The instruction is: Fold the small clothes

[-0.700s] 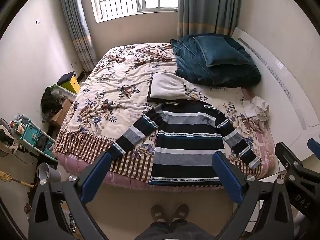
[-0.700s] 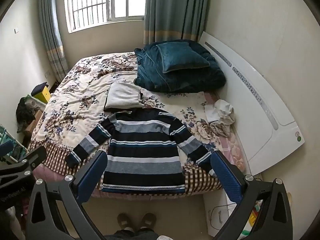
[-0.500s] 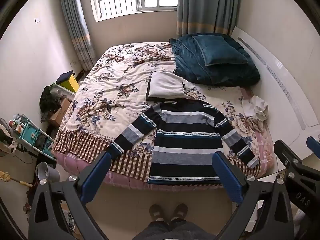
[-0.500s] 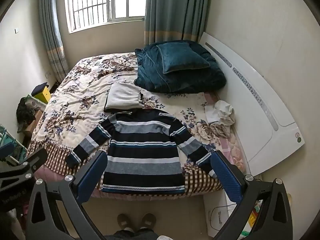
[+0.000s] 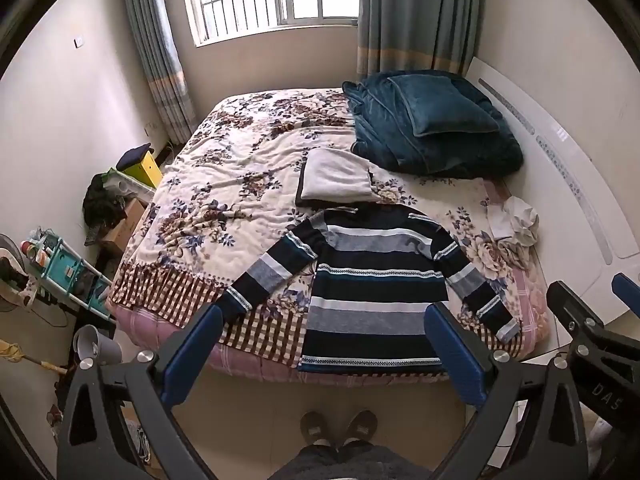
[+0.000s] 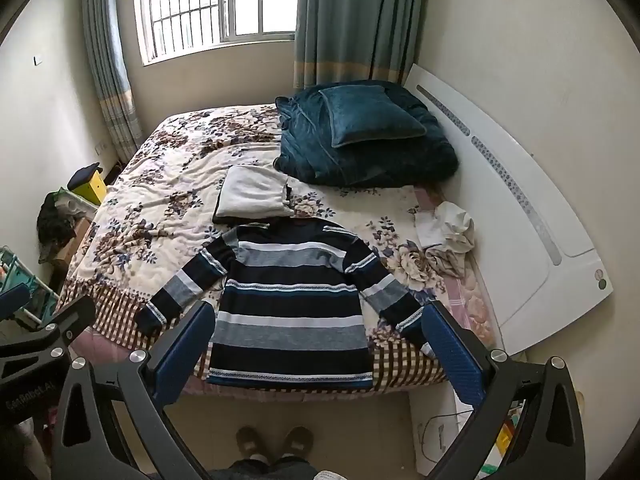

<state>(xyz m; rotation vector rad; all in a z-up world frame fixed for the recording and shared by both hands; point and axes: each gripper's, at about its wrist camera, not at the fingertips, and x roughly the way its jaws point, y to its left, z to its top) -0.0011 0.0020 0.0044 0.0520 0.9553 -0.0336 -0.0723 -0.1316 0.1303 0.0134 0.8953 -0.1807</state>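
Observation:
A dark blue, grey and white striped sweater (image 5: 376,284) lies flat on the near part of the bed with both sleeves spread out, its hem at the bed's front edge; it also shows in the right wrist view (image 6: 292,312). A folded white garment (image 5: 336,178) lies just beyond its collar, also in the right wrist view (image 6: 256,192). My left gripper (image 5: 324,344) is open and empty, held high above the floor in front of the bed. My right gripper (image 6: 316,344) is open and empty, beside it to the right.
A teal blanket with a cushion (image 5: 432,128) lies at the bed's head end by the white headboard (image 5: 568,176). Crumpled white cloths (image 5: 516,224) lie at the right edge. A teal cart (image 5: 68,276) and boxes stand on the left. My feet (image 5: 340,428) are on the floor below.
Both views have shifted very slightly; the sweater and the other things on the bed have not moved. Both grippers stay open.

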